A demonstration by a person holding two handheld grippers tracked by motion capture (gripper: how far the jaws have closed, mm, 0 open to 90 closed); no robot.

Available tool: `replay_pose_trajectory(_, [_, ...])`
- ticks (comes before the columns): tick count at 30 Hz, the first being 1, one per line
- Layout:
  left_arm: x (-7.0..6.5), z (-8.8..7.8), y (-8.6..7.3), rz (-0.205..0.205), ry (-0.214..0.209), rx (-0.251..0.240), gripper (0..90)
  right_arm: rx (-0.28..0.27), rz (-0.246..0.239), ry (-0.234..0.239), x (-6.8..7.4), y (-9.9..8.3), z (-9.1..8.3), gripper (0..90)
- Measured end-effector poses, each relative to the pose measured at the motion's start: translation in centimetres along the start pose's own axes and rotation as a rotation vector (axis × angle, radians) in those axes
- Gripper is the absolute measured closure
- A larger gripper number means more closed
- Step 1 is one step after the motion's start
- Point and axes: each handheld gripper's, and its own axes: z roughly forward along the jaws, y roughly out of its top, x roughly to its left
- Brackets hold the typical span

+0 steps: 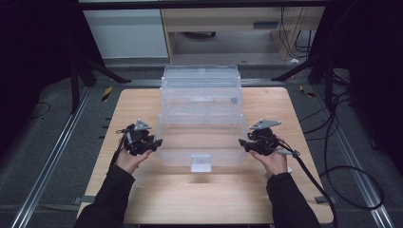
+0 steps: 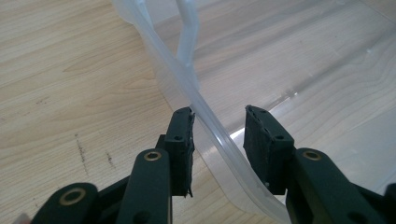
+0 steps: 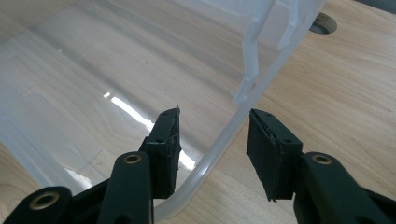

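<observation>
A clear plastic drawer [image 1: 180,159] stands pulled out toward me from a clear drawer unit [image 1: 200,88] on the wooden table [image 1: 138,102]; a small handle [image 1: 200,162] sits on its front. My left gripper [image 1: 157,142] is at the drawer's left wall. In the left gripper view the jaws [image 2: 219,126] straddle the wall's rim [image 2: 156,42] with a gap on either side, so they are open. My right gripper [image 1: 243,144] is at the right wall; its jaws [image 3: 214,126] likewise straddle the rim [image 3: 219,140], open and not pressing it.
The drawer holds nothing. Bare wood lies between the drawer front and the table's near edge [image 1: 204,221]. A cable hole [image 3: 323,23] shows in the tabletop to the right. Cables [image 1: 332,180] trail over the floor on the right, and stand legs [image 1: 76,80] rise at the back corners.
</observation>
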Motion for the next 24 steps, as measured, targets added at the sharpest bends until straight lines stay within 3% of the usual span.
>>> replay_pose_trajectory(5, [0.2,-0.5,0.1,0.012,0.004,-0.019,57.0,-0.026,0.001,0.01,-0.1,0.2,-0.6,49.9])
replay_pose_trajectory(14, [1.5,-2.8,0.4,-0.032,-0.001,-0.113,53.2,-0.08,0.004,0.011,-0.7,0.5,-2.6,39.5])
replay_pose_trajectory(22, [2.4,-3.8,0.2,-0.043,0.018,-0.133,51.1,-0.093,0.012,-0.025,-1.6,0.1,-5.1,33.0])
replay_pose_trajectory(24, [2.8,-4.2,0.1,-0.048,0.024,-0.14,48.3,-0.077,0.036,-0.048,-2.2,-0.4,-6.0,30.6])
